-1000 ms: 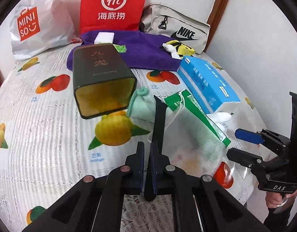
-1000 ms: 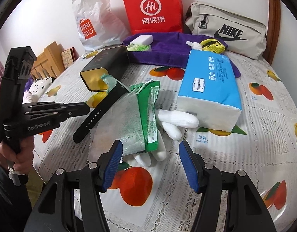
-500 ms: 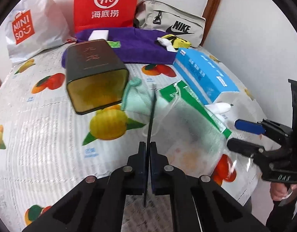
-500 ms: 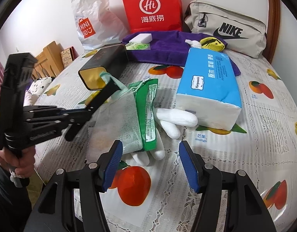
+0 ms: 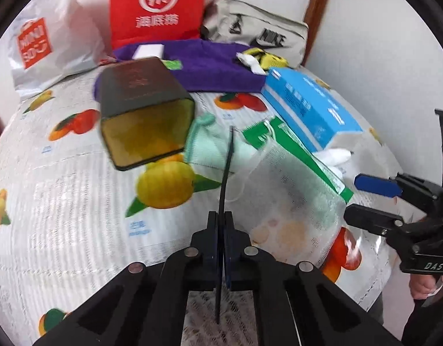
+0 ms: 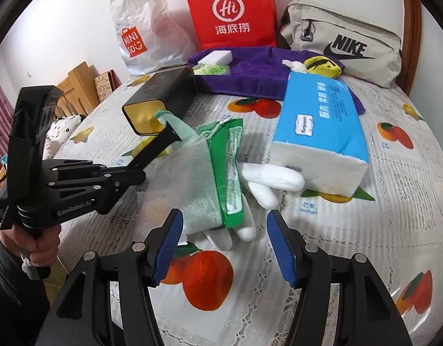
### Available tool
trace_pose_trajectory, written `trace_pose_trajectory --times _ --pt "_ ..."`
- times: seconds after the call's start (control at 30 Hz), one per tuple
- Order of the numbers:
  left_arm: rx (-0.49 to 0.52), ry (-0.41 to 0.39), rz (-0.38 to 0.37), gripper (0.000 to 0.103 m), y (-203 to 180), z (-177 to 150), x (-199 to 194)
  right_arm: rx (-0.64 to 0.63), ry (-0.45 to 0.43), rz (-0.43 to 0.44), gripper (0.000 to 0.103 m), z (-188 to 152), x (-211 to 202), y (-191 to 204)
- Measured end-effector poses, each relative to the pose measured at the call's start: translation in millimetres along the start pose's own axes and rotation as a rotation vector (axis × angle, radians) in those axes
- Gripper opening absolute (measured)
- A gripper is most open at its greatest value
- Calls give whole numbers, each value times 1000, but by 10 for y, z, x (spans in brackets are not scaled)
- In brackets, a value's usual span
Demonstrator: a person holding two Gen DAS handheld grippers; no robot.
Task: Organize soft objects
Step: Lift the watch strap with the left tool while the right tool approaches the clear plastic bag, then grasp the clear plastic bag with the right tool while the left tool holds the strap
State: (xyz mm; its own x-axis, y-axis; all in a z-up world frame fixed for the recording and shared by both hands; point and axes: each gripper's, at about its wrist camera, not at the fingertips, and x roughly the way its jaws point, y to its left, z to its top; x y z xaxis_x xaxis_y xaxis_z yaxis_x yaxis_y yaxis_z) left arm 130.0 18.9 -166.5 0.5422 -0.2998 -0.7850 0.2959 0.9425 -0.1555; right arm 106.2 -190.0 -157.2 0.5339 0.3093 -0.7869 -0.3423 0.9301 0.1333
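Pinching flat black strap (image 5: pixel 225 173), left gripper (image 5: pixel 220 225) jaws clenched; right gripper (image 6: pixel 224 240) jaws released above mesh pouch (image 6: pixel 192 184).

My left fingers (image 5: pixel 221 225) pinch a flat black strap (image 5: pixel 225 173) on edge, its far end over the pale green mesh pouch (image 6: pixel 192 178). The pouch lies slack on the bed, drawstring mouth toward the open dark tin (image 5: pixel 143 115). A green packet (image 6: pixel 230 170) lies along its side, overlapping white gloves (image 6: pixel 267 178) whose fingers reach the blue tissue pack (image 6: pixel 319 132).
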Motion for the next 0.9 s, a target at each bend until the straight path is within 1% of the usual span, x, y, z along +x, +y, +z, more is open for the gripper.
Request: trace_pose_trajectory --times 0.07,0.2,0.3,0.37,0.43,0.5,0.57,0.63,0.67,0.7,0.77,0.83,0.9 --pt "-9 -10 2 4 48 -11 -93 -11 -5 5 60 36 20 42" --pt "-31 -16 44 4 166 -57 -188 -56 -9 6 60 116 85 166" --pt "-69 -15 41 4 270 -101 -200 -92 -9 7 61 176 163 271" --pt "-91 -12 42 4 337 -131 -188 -114 4 8 65 207 255 342" --pt "-104 -8 38 4 382 -160 -175 -140 18 -8 66 209 338 414" --pt "-113 -8 32 4 407 -181 -174 -186 22 -37 79 194 410 512" --pt "-129 -3 20 4 443 -188 -162 -229 14 -53 78 169 445 606" --pt "-135 -3 17 4 457 -199 -156 -252 -9 -65 52 151 438 674" --pt "-137 -3 18 4 462 -203 -154 -255 1 -52 19 149 446 689" --pt "-140 -2 16 4 469 -205 -151 -253 22 -33 2 149 465 691" --pt "-147 -1 9 4 480 -213 -150 -252 39 -22 3 138 491 686" --pt "-156 0 -3 4 494 -224 -147 -257 26 -34 3 118 469 684" --pt "-164 1 -7 4 504 -241 -150 -235 36 -7 5 109 439 662"
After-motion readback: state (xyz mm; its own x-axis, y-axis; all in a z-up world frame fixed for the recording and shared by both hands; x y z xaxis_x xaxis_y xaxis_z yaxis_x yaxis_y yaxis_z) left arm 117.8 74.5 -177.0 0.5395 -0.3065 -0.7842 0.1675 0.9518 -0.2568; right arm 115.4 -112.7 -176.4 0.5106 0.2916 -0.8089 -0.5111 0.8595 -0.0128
